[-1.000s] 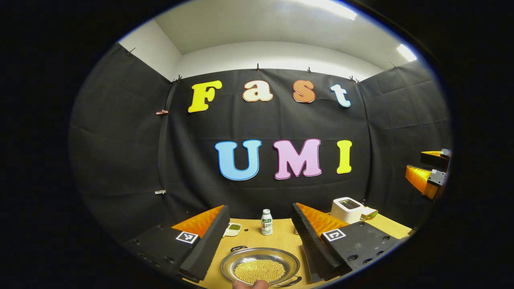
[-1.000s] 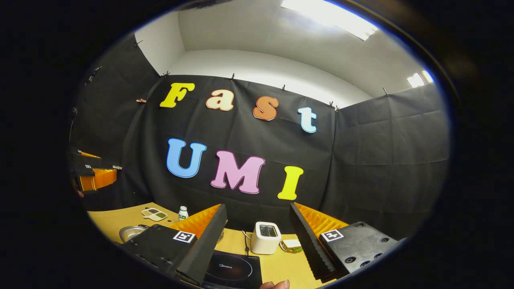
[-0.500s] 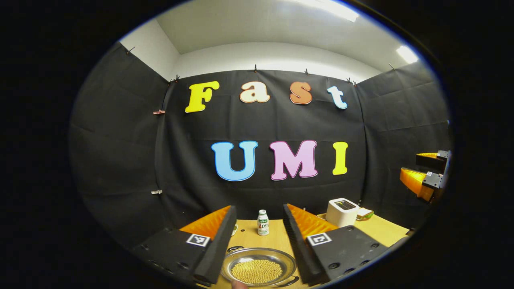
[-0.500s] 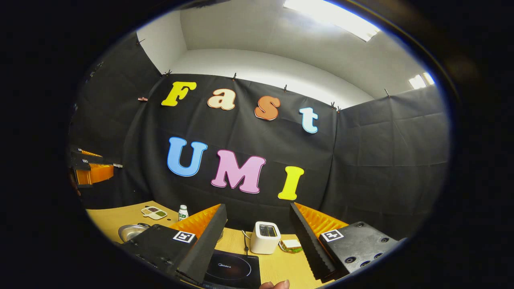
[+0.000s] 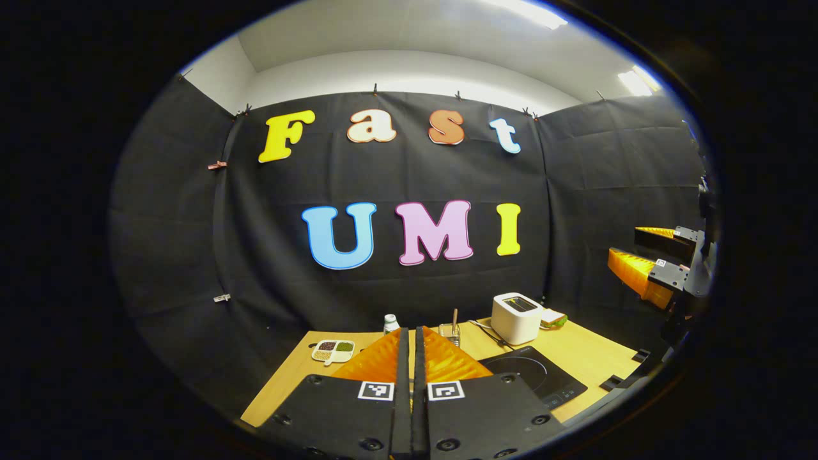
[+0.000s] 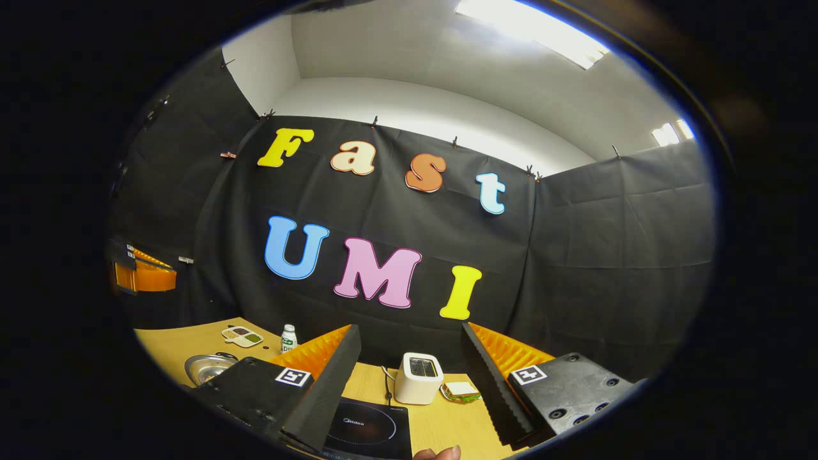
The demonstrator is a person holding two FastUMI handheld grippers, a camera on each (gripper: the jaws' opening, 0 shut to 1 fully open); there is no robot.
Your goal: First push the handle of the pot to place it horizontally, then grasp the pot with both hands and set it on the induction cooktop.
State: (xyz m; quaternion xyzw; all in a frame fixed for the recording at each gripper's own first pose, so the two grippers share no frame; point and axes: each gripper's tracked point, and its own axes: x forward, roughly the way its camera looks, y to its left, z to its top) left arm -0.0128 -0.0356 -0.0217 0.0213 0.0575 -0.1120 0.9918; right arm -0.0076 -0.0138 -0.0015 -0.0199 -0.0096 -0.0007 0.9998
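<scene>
The left claw (image 5: 412, 338) is closed, its 2 fingers pressed flat together with nothing between them. It is raised above the tabletop (image 5: 287, 383) and aimed toward the booth wall. The right claw (image 6: 409, 358) is spread wide and holds nothing; it is also seen in the left gripper view at the right edge (image 5: 652, 268), held high and well apart from the left claw.

The pot (image 6: 208, 367), a shallow metal pan, is seen in the right gripper view at the lower left, resting on the tabletop (image 6: 172, 342) and partly hidden behind that claw's left finger. A dark handle loop (image 6: 225, 356) shows at its far rim; the handle's axis cannot be told from this view. The induction cooktop (image 6: 370, 434) lies directly below the right claw, between its fingers, with a toaster (image 6: 416, 378) just behind it and a sandwich (image 6: 461, 391) beside the toaster. A small bottle (image 6: 289, 337) and a divided dish (image 6: 241, 335) stand behind the pot.

The deciding relation is judged as follows: the pot lies to the left of the cooktop and to the left of the right claw, on the left claw's side of the tabletop. The left claw is therefore judged the nearer one for the handle push, and its closed fingers suit a push. The push is judged not yet made. The pot must afterwards be carried rightward onto the cooktop by both claws.
</scene>
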